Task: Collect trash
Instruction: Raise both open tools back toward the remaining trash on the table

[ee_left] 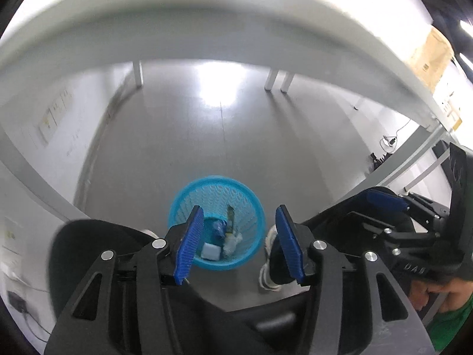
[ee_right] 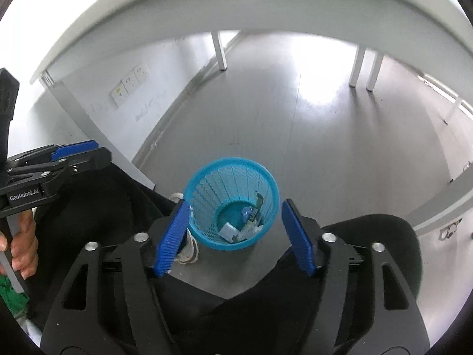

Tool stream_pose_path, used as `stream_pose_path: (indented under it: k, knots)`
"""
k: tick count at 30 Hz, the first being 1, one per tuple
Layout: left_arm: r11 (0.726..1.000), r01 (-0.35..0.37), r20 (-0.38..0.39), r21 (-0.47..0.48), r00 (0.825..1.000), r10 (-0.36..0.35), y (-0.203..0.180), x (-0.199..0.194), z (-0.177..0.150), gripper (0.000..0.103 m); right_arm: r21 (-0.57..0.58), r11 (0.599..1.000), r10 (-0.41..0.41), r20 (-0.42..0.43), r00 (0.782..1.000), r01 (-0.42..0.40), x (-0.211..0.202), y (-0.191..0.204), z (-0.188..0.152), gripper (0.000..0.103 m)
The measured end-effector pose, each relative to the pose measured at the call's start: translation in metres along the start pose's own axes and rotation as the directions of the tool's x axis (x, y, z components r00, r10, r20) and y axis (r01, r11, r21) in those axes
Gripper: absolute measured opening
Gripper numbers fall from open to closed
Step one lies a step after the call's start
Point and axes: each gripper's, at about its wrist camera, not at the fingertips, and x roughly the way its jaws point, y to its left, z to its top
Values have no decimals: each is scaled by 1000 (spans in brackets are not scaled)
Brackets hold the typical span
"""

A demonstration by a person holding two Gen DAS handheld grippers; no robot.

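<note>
Trash (ee_left: 224,244): several scraps, a pale block among them, are seen lying at the bottom of the blue basket (ee_left: 217,188).
Left gripper (ee_left: 239,244): fingers are spread wide, nothing is held.
Right gripper (ee_right: 236,236): fingers are spread wide, likewise empty.
Basket position: it is set on the grey floor (ee_right: 340,153) below both grippers.
Next step, judged: the white table (ee_left: 236,29) is best searched for more scraps, fingers kept apart.

We look steeply down from both wrist cameras, well above the floor, under the white table (ee_left: 207,29). Both views share the blue basket (ee_left: 217,204), left camera sitting left of right.
</note>
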Motion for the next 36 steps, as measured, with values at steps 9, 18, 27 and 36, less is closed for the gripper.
stream_pose_path:
  k: [9,18,27,36]
  knots:
    - [997,50,159,59,986,-59,-23,-80,5,68,-24,1000,-15,158,987,19,-72,3,3,69]
    - [986,78,261,148,959,-115,-51,-136,13,75,-54,998,-20,284,959,37,-128,18,20,73]
    - [979,74,343,189,929,-136,-57,-175,20,86,-49,998,-12,408,913,35,-177,25,32,75]
    - [982,44,375,184,920,-111,-59,-169,43,97,-20,1000,-12,474,881,24,-193,16,52,88]
